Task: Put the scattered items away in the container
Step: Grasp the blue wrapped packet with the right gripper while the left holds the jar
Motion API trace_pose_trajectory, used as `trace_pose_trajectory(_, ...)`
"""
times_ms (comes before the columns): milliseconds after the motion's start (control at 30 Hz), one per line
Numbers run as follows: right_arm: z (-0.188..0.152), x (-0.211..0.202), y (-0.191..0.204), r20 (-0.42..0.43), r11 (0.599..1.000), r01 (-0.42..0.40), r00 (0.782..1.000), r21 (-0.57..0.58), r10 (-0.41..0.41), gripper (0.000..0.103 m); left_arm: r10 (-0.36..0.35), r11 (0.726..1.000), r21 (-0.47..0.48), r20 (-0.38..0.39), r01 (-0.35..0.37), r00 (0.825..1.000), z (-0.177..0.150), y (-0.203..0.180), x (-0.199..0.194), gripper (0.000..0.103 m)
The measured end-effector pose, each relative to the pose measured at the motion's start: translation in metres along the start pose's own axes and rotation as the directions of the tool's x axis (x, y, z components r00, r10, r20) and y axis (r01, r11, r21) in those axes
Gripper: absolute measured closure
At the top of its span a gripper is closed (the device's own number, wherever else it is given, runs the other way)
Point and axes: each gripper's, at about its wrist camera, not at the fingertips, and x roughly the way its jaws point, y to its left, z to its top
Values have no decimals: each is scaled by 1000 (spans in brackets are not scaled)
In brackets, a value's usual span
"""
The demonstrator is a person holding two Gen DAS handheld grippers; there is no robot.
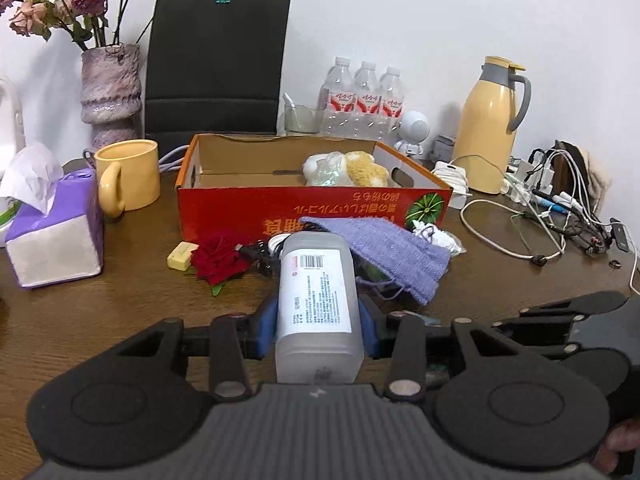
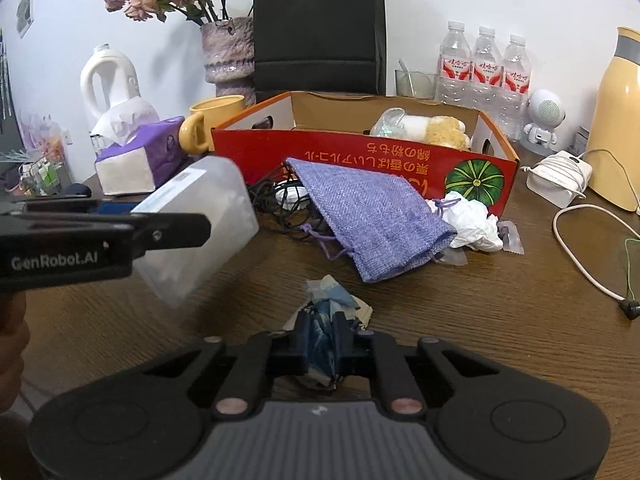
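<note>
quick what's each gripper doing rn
left gripper: closed on the translucent plastic bottle.
right gripper: closed on a blue patterned packet.

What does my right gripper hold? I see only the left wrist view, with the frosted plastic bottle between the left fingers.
Observer: The right gripper is shut on a crumpled blue-and-white paper wrapper.
Operator: What lies right of the crumpled white tissue?
Observer: A small clear plastic wrapper, just beside it.
Operator: And behind the purple tissue box?
Observer: A white plastic jug with a handle stands there.
</note>
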Motion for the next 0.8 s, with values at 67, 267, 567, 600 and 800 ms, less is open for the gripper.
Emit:
trace_pose_trajectory(67,0,-2,0,5,1000,0,1000,-1,0,95,5,1000,-4,-2,-5,1000,-1,3,-1,61)
trace_pose_trajectory(267,4,-9,7,20,999,-35,999,-14,35,100,22,1000,-10,-5,-22,1000,-6,10,-6,61)
trace_pose_trajectory(567,11,-31,3,90,999,-42,995,-12,43,101,45,999,13,12,-45,999,3,6,-13,61)
trace_pose_trajectory(600,10,-33,1,93,999,-38,995,-8,39,101,54,998,18,14,-54,998,3,4,-13,61)
trace_pose_trajectory(800,-1,-30,-4,31,999,-38,999,8,38,82,56,998,-8,14,-56,998,-1,6,-16,61)
